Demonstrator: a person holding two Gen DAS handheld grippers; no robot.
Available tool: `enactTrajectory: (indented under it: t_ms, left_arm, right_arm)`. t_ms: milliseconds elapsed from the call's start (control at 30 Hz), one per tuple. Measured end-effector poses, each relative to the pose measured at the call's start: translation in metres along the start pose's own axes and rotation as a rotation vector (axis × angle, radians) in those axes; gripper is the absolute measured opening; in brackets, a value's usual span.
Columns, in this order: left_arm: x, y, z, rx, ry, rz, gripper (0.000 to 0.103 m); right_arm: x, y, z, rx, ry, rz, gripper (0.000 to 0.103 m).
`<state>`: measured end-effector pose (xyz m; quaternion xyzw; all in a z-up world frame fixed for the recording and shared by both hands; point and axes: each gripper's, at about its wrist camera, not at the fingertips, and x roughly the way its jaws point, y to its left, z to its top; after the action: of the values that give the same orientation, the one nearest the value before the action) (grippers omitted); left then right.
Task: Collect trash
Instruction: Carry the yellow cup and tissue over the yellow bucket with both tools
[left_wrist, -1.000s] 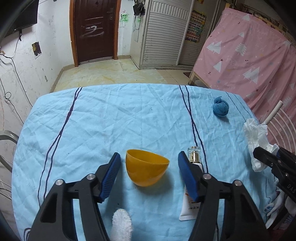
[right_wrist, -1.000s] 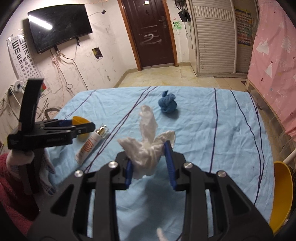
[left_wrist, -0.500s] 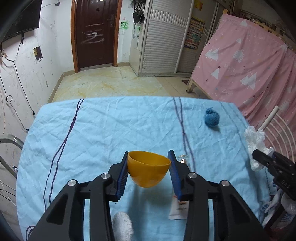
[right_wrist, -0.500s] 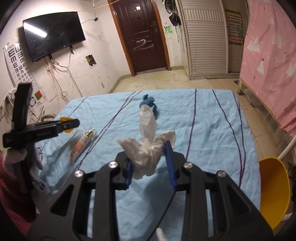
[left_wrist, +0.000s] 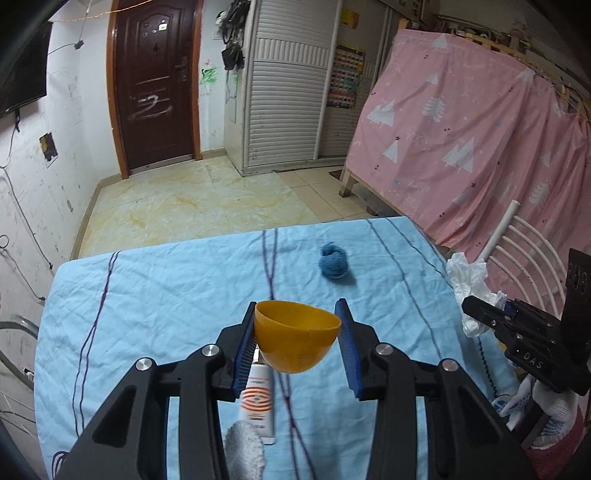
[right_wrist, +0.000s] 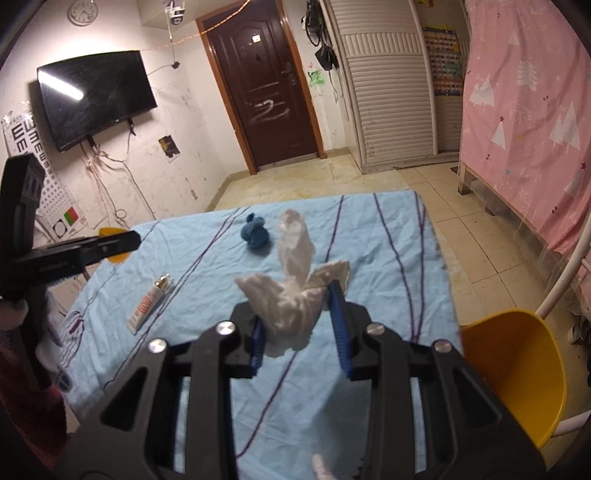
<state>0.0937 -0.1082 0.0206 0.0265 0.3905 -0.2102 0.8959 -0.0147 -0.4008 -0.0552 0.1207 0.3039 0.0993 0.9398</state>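
Two grips — left gripper clamping orange bowl, right gripper pinching crumpled white tissue.

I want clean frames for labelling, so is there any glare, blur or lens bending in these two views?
Right wrist view: a bright streak of glare on the TV, and the tissue in the claw looks soft. Left wrist view: the bowl is sharp. Both views: fisheye bends the door frames and darkens the corners.
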Motion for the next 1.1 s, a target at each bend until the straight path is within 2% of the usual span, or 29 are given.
enactTrajectory:
  t_ms: [433, 500, 667, 767, 967, 1100]
  left_arm:
    - [0.006, -0.088, 0.011, 0.126, -0.004, -0.095, 0.032]
    - [0.009, -0.104, 0.011, 0.139, 0.007, -0.133, 0.032]
    - [0.009, -0.146, 0.013, 0.166, 0.041, -0.296, 0.032]
    - [0.011, -0.173, 0.014, 0.201, 0.047, -0.339, 0.032]
    - [0.022, -0.228, 0.014, 0.283, 0.070, -0.367, 0.032]
    - [0.029, -0.250, 0.013, 0.311, 0.088, -0.374, 0.032]
  right_arm:
    - [-0.049, -0.067, -0.011, 0.102, -0.082, -0.085, 0.030]
    - [-0.059, -0.080, -0.013, 0.116, -0.097, -0.113, 0.030]
    - [-0.077, -0.105, -0.019, 0.147, -0.123, -0.177, 0.030]
    - [-0.087, -0.123, -0.022, 0.166, -0.137, -0.221, 0.030]
    - [-0.101, -0.154, -0.030, 0.220, -0.161, -0.254, 0.030]
    - [-0.103, -0.171, -0.035, 0.260, -0.165, -0.243, 0.030]
